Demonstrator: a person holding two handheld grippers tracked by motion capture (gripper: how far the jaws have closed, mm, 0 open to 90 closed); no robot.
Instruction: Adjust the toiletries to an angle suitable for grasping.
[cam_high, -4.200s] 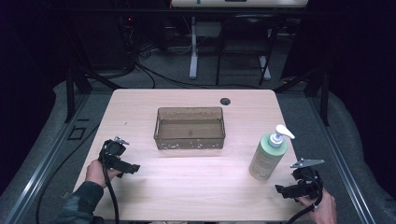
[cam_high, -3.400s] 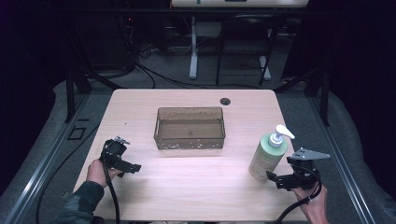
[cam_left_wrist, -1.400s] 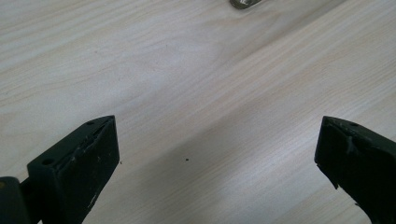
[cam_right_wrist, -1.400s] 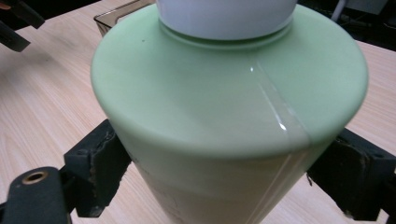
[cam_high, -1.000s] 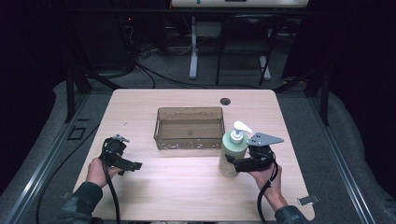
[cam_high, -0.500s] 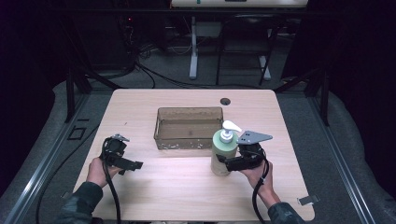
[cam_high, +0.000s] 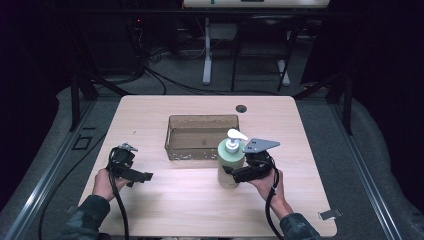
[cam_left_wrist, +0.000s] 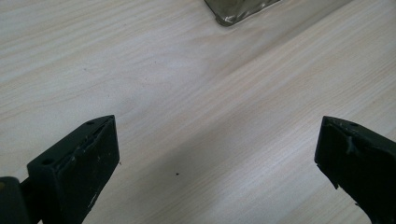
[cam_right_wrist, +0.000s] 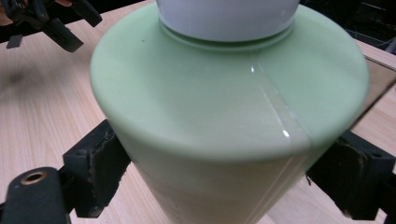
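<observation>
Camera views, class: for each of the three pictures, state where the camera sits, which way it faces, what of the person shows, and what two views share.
High view: fixed above the person's side, facing forward and down on the table; both forearms, left gripper and right gripper show.
Left gripper view: rides the left gripper, facing down at bare tabletop; its open jaws show.
Right gripper view: rides the right gripper, facing the green pump bottle between its jaws.
Shared: high and right gripper views show the bottle; high and left gripper views show the clear bin.

Dark room. Light wooden table (cam_high: 165, 107) on grey floor (cam_high: 385, 150); cables (cam_high: 165, 80) and a white stand (cam_high: 206, 60) at twelve o'clock.
</observation>
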